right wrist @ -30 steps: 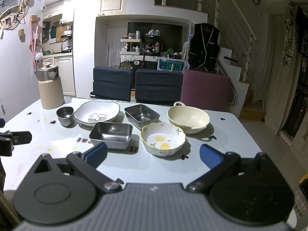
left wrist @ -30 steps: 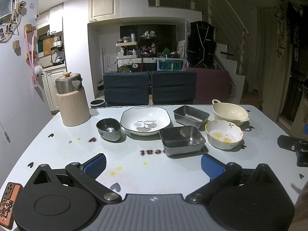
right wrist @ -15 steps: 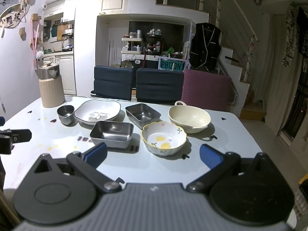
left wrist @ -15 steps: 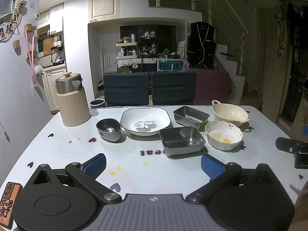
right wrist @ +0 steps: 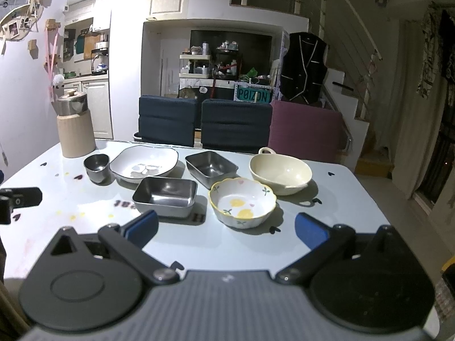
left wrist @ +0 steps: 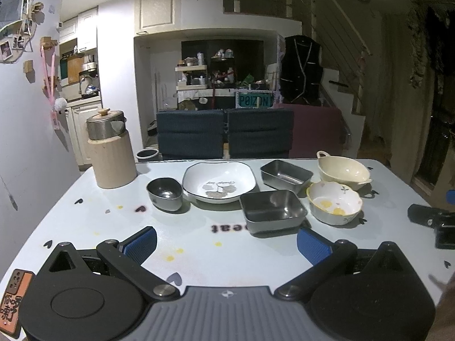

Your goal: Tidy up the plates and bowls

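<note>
Left gripper (left wrist: 226,243): you are holding its jaws spread wide with nothing between them, hovering low over the near part of the bench (left wrist: 85,227).
Right gripper (right wrist: 226,227): you are keeping its jaws released too, empty, facing the dishes from the near edge.
Nearest dishes: the near steel tray (right wrist: 165,192) is sitting just ahead of your right gripper's left finger, and the flowered bowl (right wrist: 242,202) is lying right beside it, straight ahead between the fingers.
Back row: the second steel tray (right wrist: 211,167) is resting behind those two; the cream bowl with handles (right wrist: 280,170) is standing to its right, close to the flowered bowl.
Left side: the white plate (left wrist: 219,181) is lying left of the trays, and the small steel cup (left wrist: 165,193) is sitting just beside the plate.
Far corner: a tall canister (left wrist: 109,153) with a metal lid is standing upright, apart from the dishes.
Beyond the bench: two dark blue chairs (right wrist: 167,119) are standing at the far edge.
</note>
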{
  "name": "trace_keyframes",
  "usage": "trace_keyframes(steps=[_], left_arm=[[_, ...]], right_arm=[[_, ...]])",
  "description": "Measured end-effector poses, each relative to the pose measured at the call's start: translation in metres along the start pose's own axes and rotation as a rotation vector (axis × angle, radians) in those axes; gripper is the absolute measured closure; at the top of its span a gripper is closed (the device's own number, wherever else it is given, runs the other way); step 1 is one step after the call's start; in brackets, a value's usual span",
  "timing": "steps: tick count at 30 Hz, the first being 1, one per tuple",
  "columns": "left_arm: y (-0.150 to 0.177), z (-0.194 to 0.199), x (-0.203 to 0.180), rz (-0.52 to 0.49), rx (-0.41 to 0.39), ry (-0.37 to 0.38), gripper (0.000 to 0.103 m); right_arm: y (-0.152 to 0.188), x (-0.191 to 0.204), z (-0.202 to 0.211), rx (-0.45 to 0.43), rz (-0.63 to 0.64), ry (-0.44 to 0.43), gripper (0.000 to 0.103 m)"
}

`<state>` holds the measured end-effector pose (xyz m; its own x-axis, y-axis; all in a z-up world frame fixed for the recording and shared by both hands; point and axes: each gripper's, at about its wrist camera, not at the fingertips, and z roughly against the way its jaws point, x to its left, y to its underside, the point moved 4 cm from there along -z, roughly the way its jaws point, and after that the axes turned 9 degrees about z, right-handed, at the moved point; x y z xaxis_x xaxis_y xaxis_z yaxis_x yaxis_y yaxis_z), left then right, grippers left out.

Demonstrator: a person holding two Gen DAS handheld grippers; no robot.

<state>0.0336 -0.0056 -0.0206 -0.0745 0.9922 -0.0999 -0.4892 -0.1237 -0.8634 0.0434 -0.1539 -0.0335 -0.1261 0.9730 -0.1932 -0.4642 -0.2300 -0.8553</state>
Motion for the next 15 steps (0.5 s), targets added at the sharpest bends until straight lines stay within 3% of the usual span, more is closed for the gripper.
trace_keyframes(steps=[8,15], left_arm=[[-0.006,-0.004,-0.003,-0.047,-0.028,-0.02,0.0],[-0.029,-0.011,0.004,-0.034,-0.068,-0.008,0.0]], right_arm=[[-0.01,-0.001,-0.008,-0.023,-0.04,-0.006,0.0],[-0.03,0.003,-0.021,-0.054,-0.075,-0.067,0.0]])
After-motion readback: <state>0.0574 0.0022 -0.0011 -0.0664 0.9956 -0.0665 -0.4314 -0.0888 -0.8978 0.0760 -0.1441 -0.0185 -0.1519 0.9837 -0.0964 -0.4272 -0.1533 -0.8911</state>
